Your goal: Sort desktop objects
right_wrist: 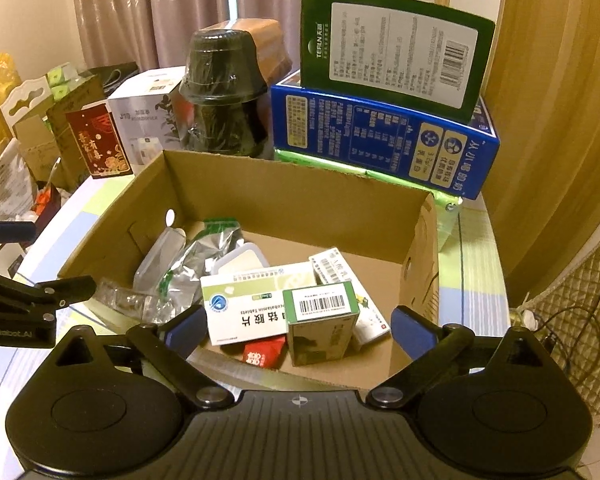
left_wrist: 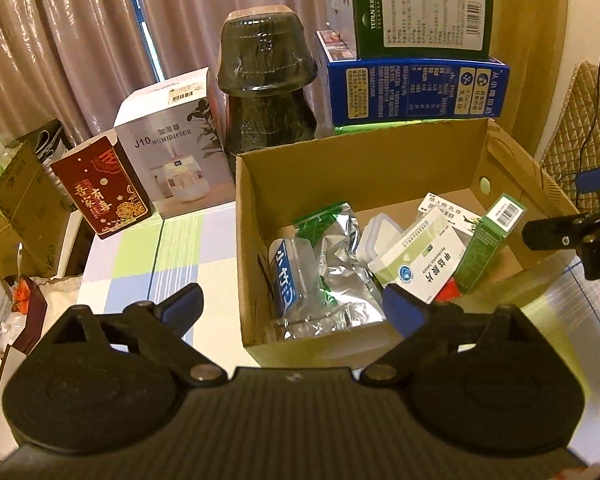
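We hold both grippers at the near edge of the open cardboard box (right_wrist: 300,196), which sits on a checked tablecloth (left_wrist: 172,248); our left gripper (left_wrist: 292,308) has its blue-padded fingers spread wide with nothing between them, and our right gripper (right_wrist: 298,330) is spread just as wide and equally empty, hanging over the box's near wall.

Inside the box the sorted things lie in a loose heap; at the right a small green carton (right_wrist: 320,322) with a barcode on its top stands just beside a white-and-green tablet box (right_wrist: 252,304), partly on top of it; a red packet (right_wrist: 262,354) peeks out below them at the near side; a white barcoded box (right_wrist: 340,270) lies farther back on the right; a white lidded container (right_wrist: 242,258) sits in the middle; at the left lie a silver foil pouch (left_wrist: 340,268) and a clear plastic pack with a blue label (left_wrist: 290,276).

Beyond the far wall a dark wrapped stack of bowls (left_wrist: 266,80) stands upright; to its right a blue carton (left_wrist: 416,92) carries a green box (left_wrist: 420,16); to its left a white humidifier box (left_wrist: 172,148) stands touching a red gift box (left_wrist: 104,188).
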Demonstrator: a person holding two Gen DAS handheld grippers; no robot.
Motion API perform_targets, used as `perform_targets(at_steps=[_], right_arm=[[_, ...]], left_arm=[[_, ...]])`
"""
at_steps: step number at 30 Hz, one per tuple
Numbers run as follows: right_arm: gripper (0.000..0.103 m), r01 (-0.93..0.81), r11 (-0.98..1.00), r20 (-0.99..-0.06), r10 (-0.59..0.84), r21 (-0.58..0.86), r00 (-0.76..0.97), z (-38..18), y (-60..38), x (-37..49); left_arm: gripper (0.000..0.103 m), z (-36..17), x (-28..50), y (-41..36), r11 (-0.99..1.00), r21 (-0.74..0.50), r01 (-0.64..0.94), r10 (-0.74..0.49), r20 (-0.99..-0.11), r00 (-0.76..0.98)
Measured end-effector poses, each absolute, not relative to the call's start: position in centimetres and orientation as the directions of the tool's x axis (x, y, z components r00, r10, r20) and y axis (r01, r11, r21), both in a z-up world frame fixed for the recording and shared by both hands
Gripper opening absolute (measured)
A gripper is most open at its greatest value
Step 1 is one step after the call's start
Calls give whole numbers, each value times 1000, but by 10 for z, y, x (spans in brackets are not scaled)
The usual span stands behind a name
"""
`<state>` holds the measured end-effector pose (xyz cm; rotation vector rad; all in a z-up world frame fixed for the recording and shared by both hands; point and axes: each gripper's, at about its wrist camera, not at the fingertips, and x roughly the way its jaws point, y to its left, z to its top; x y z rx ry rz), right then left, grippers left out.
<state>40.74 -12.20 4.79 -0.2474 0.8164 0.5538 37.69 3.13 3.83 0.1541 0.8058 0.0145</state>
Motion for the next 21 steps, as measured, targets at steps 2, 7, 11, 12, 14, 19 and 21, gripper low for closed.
perform_targets(at_steps=[2, 7, 11, 12, 14, 19, 21], right_arm=[[97, -555, 832, -745, 370, 0, 555, 50, -124, 404], [98, -550, 835, -745, 367, 1, 557, 54, -131, 395], [100, -544, 839, -745, 361, -3, 561, 59, -138, 387], [100, -544, 839, -745, 359, -5, 562, 60, -140, 384], [101, -544, 839, -746, 358, -8, 562, 63, -143, 379], [101, -535, 845, -747, 359, 5, 560, 66, -154, 362], [101, -532, 847, -752, 359, 12, 554, 67, -159, 354]], left_arm=[[96, 41, 372, 30, 989, 140, 46, 69, -715, 696], [99, 47, 360, 28, 989, 142, 43, 70, -708, 703], [102, 51, 350, 27, 991, 129, 39, 64, -707, 704], [102, 51, 347, 26, 991, 128, 39, 63, -704, 707], [102, 53, 341, 25, 991, 129, 41, 62, -703, 709], [102, 56, 323, 23, 994, 104, 28, 53, -701, 711], [102, 57, 313, 22, 996, 91, 20, 50, -700, 713]])
